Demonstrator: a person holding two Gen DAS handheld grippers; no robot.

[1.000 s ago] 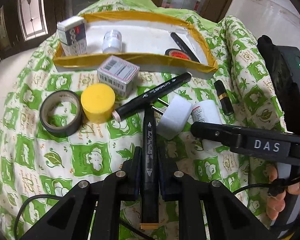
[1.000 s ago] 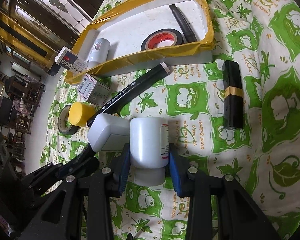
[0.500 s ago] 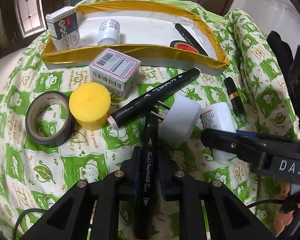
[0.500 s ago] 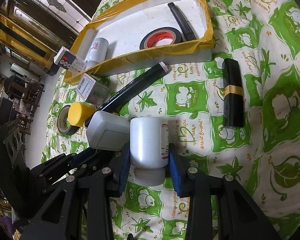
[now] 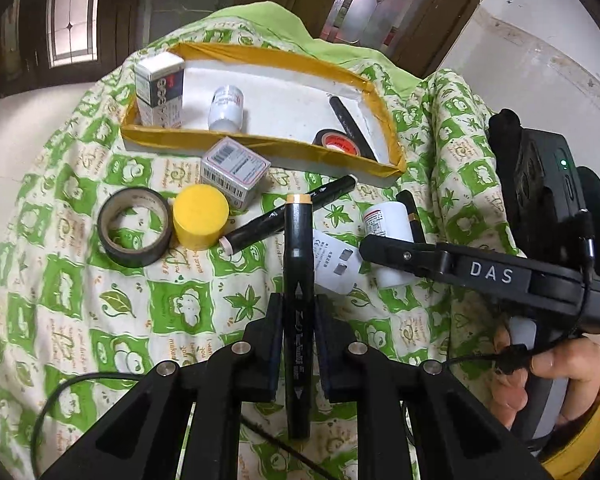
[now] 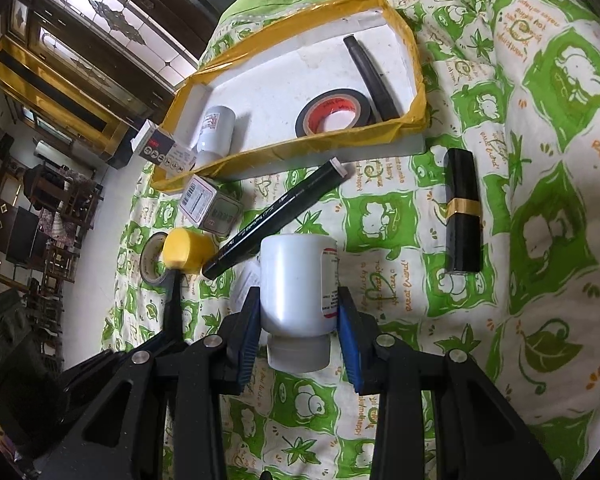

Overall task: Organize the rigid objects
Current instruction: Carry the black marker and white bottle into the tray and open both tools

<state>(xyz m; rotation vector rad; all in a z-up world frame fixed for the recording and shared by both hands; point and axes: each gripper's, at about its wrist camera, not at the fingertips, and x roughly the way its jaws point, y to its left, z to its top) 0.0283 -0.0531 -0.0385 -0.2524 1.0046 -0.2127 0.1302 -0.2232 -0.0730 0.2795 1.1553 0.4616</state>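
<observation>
A green-patterned cloth [image 5: 80,304] is covering the table; the left gripper [image 5: 297,316] is pinching a marker [image 5: 297,280], the right gripper [image 6: 298,320] a bottle [image 6: 296,284].

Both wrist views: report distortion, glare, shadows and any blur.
Left wrist view: strong fisheye bending, dark vignette corners; the marker in the left gripper is sharp, soft shadows under the yellow-rimmed tray. Right wrist view: same bending; windows blown out, mild sheen on the white bottle in the right gripper.
</observation>
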